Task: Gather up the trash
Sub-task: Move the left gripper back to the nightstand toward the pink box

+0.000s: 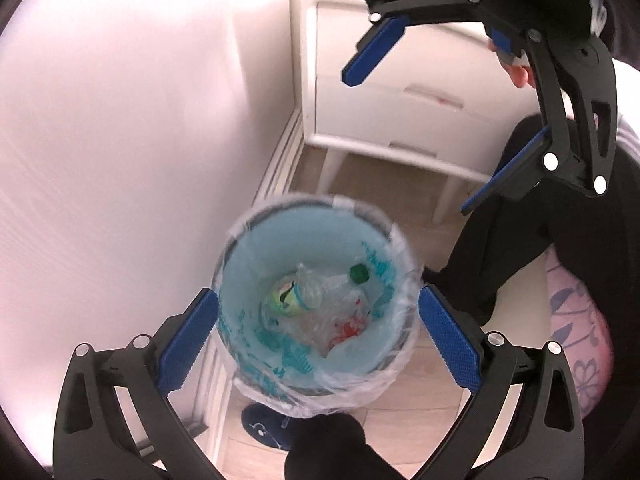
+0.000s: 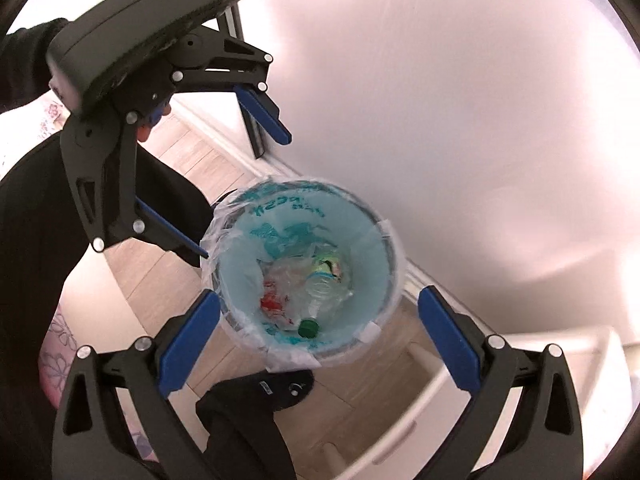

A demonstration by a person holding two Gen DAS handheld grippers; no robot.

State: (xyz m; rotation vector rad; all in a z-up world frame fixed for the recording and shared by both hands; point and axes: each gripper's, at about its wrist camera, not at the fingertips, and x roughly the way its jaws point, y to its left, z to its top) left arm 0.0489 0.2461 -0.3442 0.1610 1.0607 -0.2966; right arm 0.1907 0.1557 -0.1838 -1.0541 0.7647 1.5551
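White wall, wood floor, corner spot. Left gripper (image 1: 318,336) and right gripper (image 2: 318,338) both spread wide, empty, above the bin (image 1: 256,264). Bottle (image 1: 316,286) lies inside, below the fingers. Drop looks done; next, probably gather the liner (image 1: 400,240) rim.

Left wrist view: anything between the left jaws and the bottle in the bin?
Nothing solid: the open left gripper hangs above the lined bin, with only air down to the bottle.

Home bedroom: white nightstand (image 1: 400,92), floral bedding (image 1: 576,320), wood floor (image 1: 400,392), slipper (image 1: 264,428), lined bin (image 1: 316,304).
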